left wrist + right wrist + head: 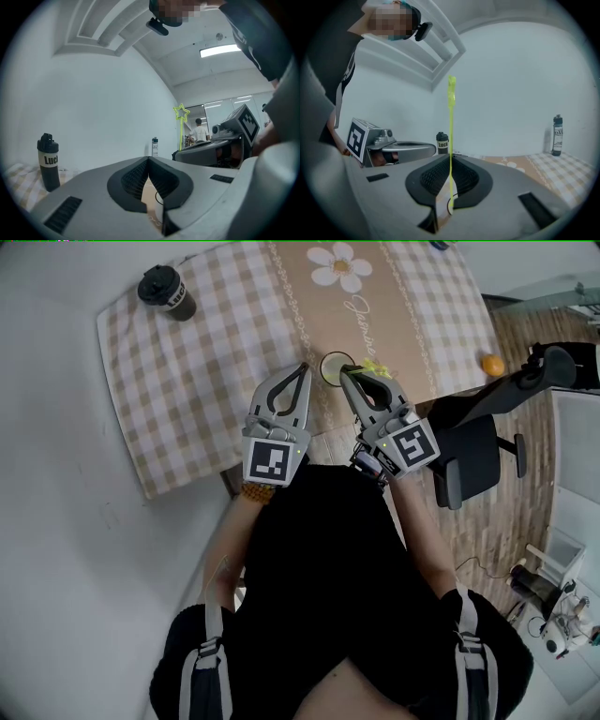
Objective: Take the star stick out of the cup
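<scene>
- The right gripper (450, 158) pinches the star stick (451, 122), which stands upright between its pressed jaws, at the right rim of the cup (332, 368).
- I cannot tell whether the stick's lower end is inside the cup.
- The left gripper (148, 159), jaws together and empty, is just left of the cup.

Cup (331, 363) on table (187, 381), left gripper (305, 367) and right gripper (346, 372) either side

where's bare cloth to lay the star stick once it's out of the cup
Free: the checked cloth between the black bottle and the left gripper, and the beige strip between cup and flower print. Crowded: the near edge, around the cup, right gripper and star stick.
</scene>
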Motion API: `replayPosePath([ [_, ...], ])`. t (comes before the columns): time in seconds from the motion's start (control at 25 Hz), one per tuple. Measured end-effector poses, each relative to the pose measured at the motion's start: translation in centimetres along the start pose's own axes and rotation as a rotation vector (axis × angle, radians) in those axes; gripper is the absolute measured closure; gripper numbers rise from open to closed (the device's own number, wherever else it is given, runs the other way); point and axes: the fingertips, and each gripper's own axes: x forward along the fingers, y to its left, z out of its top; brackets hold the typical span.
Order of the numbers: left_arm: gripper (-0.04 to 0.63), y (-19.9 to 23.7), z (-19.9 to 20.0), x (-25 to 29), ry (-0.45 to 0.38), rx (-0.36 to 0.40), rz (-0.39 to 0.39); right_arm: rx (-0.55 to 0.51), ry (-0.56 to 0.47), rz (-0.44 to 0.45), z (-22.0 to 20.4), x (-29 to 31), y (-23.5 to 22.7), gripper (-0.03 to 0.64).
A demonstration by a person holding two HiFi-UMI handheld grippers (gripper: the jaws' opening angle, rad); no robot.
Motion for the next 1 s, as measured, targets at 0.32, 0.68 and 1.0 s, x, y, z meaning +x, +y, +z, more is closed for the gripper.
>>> replayPosePath([
  [0.32,0.601,0.6,-0.4,0.2,-0.003,-0.013,0.002,0.019,0.002,0.011,0.3,0.6,-0.2,0.607],
  [0.68,0.601,0.6,-0.7,1.3,0.009,-0.009,-0.014,-0.002,0.012,0.004,0.4,0.8,-1.1,0.607],
  [1.0,0.601,0.5,-0.9,2.1,0.021,-0.008,-0.031,0.013,0.003,-0.008,1.5,0.4,-1.7,0.607],
])
